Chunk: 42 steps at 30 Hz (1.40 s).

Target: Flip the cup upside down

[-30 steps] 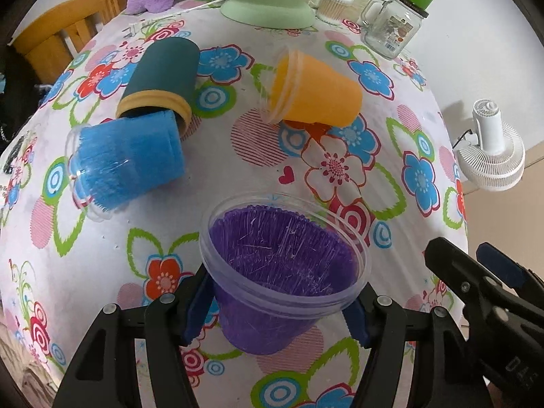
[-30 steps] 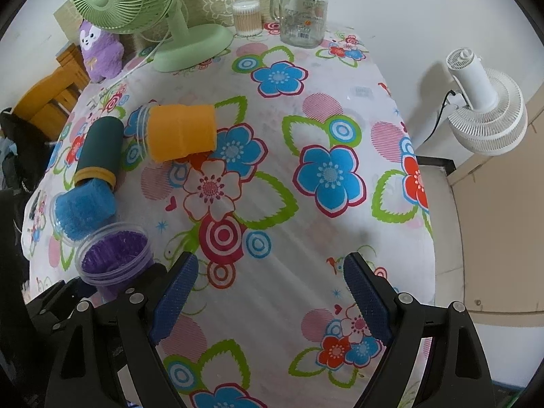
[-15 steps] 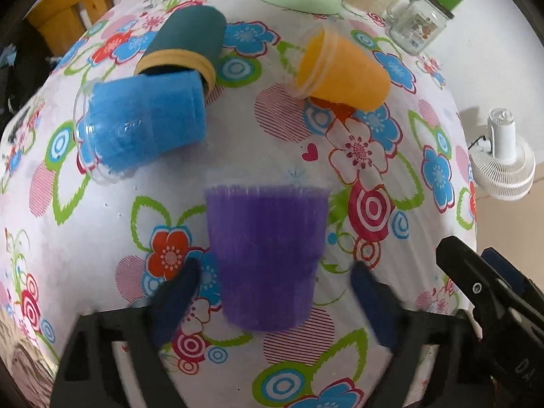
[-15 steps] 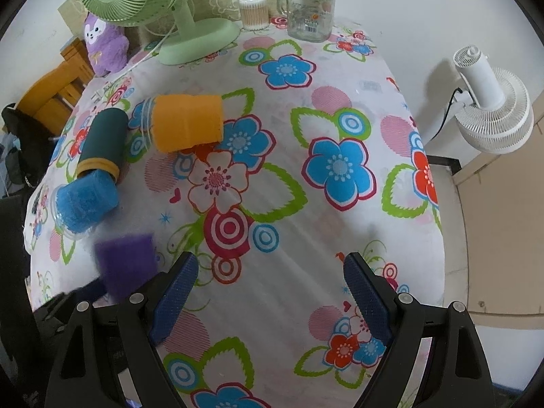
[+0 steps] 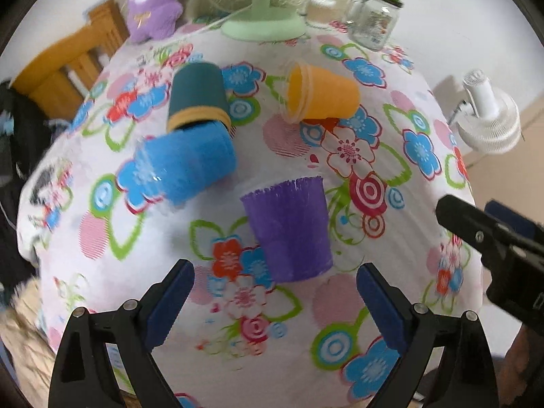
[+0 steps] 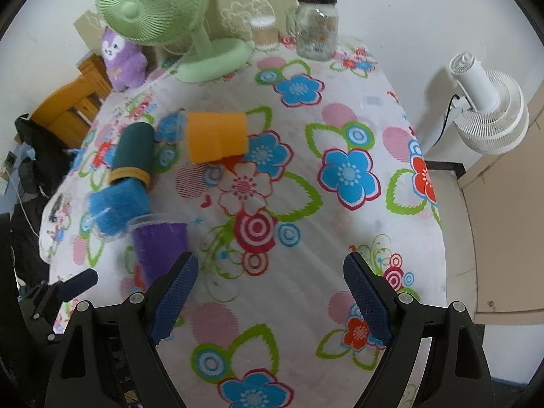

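A purple cup [image 5: 289, 227] stands upright, mouth up, on the floral tablecloth [image 5: 340, 306], just ahead of my left gripper [image 5: 275, 306]. That gripper is open and empty, pulled back from the cup. The purple cup also shows at the left of the right wrist view [image 6: 159, 248]. A blue cup [image 5: 190, 166], a dark teal cup [image 5: 197, 95] and an orange cup [image 5: 323, 97] lie on their sides further back. My right gripper [image 6: 272, 302] is open and empty over the cloth to the right.
A green desk fan [image 6: 190, 34], a glass jar with a green lid [image 6: 316, 27], a purple plush toy [image 6: 122, 57] and a small container stand at the far edge. A white floor fan [image 6: 489, 108] is off the table's right side. A wooden chair [image 5: 61, 68] is at the left.
My left gripper was shut on the purple cup a second ago. It has opened and drawn back, leaving the cup standing on the cloth. The right gripper has shifted only slightly.
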Available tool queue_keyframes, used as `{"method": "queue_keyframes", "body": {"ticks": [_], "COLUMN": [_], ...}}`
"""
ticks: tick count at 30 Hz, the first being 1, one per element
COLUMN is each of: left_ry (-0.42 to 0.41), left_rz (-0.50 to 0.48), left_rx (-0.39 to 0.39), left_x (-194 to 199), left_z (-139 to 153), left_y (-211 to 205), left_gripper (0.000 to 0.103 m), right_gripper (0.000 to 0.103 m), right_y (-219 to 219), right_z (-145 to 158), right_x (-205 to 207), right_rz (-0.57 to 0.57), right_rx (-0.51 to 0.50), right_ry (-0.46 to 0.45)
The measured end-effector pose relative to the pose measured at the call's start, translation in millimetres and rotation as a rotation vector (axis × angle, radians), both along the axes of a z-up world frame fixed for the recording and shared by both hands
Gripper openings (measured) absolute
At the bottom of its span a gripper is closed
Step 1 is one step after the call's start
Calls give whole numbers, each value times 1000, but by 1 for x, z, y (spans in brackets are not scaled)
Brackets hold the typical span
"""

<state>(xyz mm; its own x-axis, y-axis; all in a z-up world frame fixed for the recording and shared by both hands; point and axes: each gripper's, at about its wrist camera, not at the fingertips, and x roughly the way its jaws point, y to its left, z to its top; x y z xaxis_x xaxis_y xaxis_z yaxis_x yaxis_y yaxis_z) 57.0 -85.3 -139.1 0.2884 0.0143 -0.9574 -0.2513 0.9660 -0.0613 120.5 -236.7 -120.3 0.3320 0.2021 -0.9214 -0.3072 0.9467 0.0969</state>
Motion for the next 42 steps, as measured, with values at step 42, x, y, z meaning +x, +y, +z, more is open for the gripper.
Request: {"method": "queue_keyframes", "body": {"ticks": [42], "left_ry": [-99], "left_rz": [-353], "left_rx": [143], "left_x": [-71], "left_z": [-62], "left_y": [95], "left_gripper": [98], "right_gripper": [89], "right_y": [90], "right_z": [-98], "right_x": [-133], "right_rz": [119], "right_rx": [129], "right_ry": [-510]}}
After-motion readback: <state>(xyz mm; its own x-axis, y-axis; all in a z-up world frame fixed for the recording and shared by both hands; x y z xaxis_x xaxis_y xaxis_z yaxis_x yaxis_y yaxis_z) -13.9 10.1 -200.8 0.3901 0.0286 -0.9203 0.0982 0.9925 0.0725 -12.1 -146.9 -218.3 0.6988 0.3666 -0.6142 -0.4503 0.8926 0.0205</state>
